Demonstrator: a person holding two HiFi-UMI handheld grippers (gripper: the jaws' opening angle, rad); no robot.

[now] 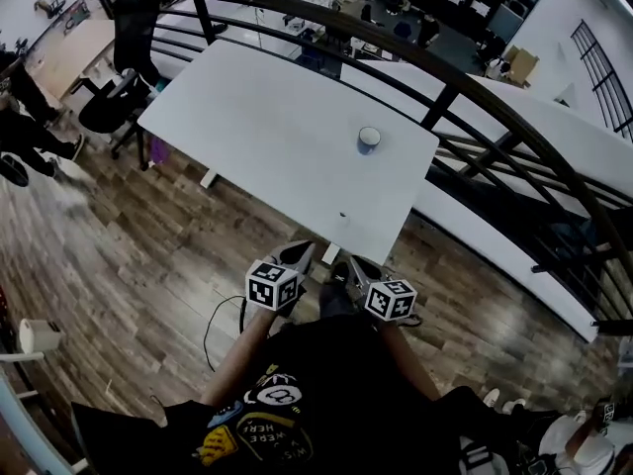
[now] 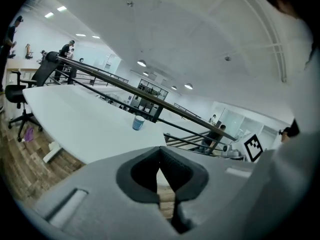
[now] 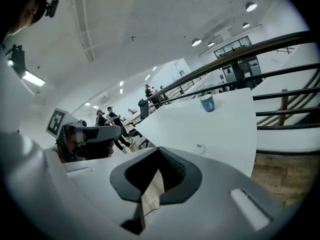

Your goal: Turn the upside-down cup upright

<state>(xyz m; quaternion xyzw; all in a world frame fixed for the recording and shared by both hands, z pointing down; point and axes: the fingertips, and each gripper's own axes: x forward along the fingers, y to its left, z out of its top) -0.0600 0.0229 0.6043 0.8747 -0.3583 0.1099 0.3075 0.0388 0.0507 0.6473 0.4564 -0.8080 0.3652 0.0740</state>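
A blue cup [image 1: 368, 140] with a pale base on top stands upside down on the far right part of the white table [image 1: 267, 127]. It also shows in the left gripper view as the cup [image 2: 138, 122] and in the right gripper view as the cup [image 3: 206, 102]. My left gripper [image 1: 299, 256] and right gripper [image 1: 348, 266] hover side by side just short of the table's near edge, well away from the cup. Both are shut with nothing between the jaws, as the left gripper [image 2: 161, 170] and right gripper [image 3: 157, 173] views show.
A black curved railing [image 1: 455, 87] runs behind and to the right of the table. A black office chair [image 1: 119, 97] stands at the table's left end. A small dark mark [image 1: 343, 215] lies near the table's front edge. Wooden floor [image 1: 129, 265] lies below, with a cable [image 1: 220, 320] on it.
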